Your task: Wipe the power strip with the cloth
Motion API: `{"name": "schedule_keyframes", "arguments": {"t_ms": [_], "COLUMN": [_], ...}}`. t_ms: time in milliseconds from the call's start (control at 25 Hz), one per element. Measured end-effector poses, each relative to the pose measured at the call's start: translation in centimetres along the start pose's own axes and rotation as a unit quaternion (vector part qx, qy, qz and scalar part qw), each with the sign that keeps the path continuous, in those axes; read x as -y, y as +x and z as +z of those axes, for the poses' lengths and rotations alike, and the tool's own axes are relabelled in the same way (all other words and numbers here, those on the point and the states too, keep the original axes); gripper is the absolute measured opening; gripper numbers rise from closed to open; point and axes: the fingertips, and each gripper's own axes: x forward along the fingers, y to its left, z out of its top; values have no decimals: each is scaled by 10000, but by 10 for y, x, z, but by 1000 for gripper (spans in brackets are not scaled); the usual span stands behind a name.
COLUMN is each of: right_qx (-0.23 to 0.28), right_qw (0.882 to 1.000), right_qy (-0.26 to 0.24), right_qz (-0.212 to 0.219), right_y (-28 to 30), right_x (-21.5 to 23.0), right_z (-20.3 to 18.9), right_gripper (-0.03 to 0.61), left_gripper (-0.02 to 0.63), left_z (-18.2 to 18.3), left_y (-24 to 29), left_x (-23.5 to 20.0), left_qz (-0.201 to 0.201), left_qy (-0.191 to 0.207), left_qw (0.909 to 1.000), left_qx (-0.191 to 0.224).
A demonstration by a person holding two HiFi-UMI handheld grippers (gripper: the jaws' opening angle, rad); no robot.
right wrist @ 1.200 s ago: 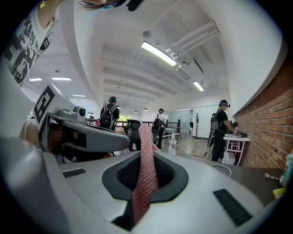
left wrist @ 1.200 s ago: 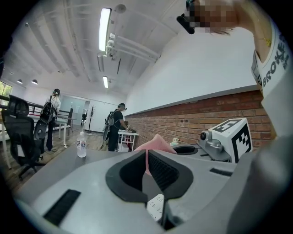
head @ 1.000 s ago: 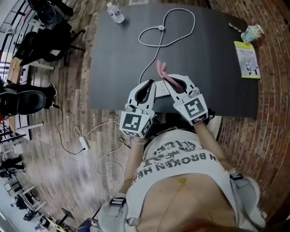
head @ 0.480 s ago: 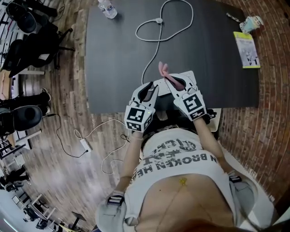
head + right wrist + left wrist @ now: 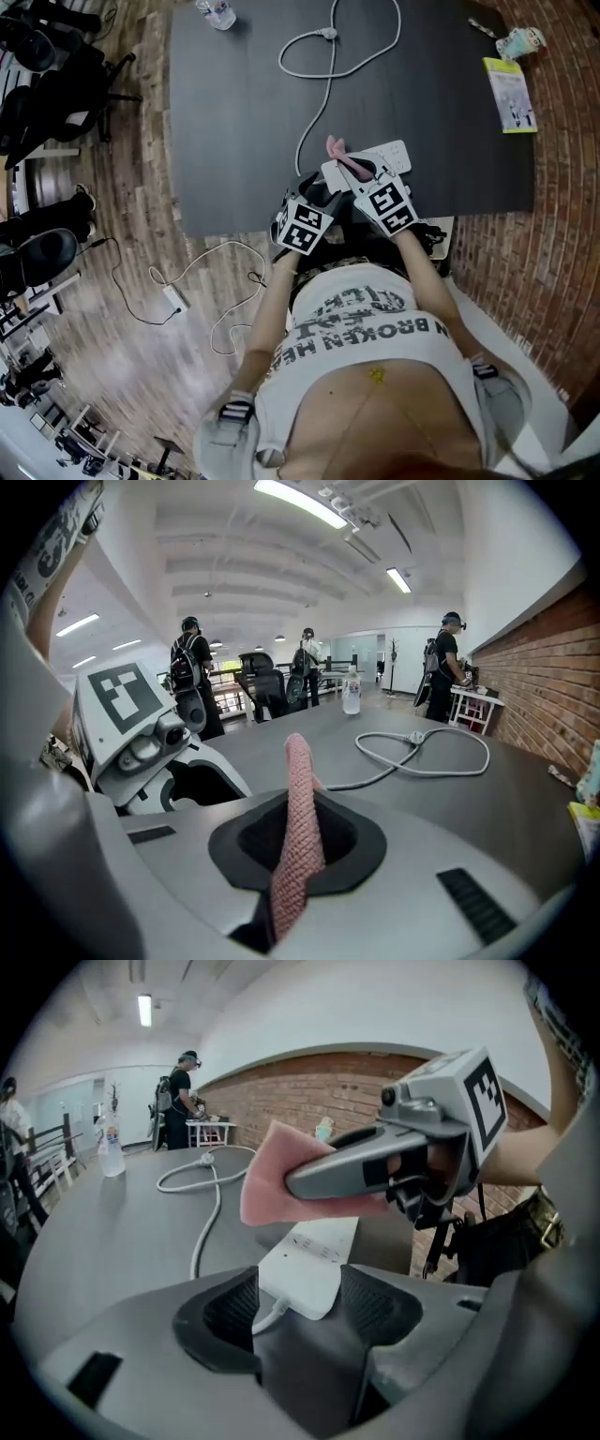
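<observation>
At 6 o'clock on the table, by its near edge: strip lies flat, cord running off to 12 o'clock.

Left gripper: jaws have just been opening and now stand wide. The strip's cord end sits between them, pads not pressing.

Right gripper: clamped on cloth, held just above the strip; no contact evident.

Risks:
1) Strip unpinned, so a stroke may shove it along the smooth top or off the near edge.
2) Short cloth overhang, so hard jaw tips may scrape the sockets.
3) Cloth may snag the cord.

Materials:
- strip: white hard plastic, flat slab, rounded corners
- cloth: pink, knitted, limp
- table: dark, matte
- cord: white, round, looped
</observation>
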Motion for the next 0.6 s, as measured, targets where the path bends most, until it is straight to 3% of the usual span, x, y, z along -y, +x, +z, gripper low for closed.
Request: {"name": "schedule_keyframes", "arguments": {"t_ms": [240,400,600], "right_qx": [-503,-759,-1166], "right_qw": [9982,9956,9901], "right_qy": [-92,-116,-212], "right_qz": [321,529,745], "right_y": [26,41,55], "right_x": [-12,-21,-28], "right_z": [-21,-31,-48], "right_gripper": [17,17,17], "left_gripper": [287,290,291], "left_z": [-26,-34,-40], "left_y": [26,37,43], "left_x": [-2,3,3], "left_qz": [4,-218,-260], "left_qy": [181,148,374], "left_qw": [9970,9949,9922], "left_qx": [-755,-979,-1163]}}
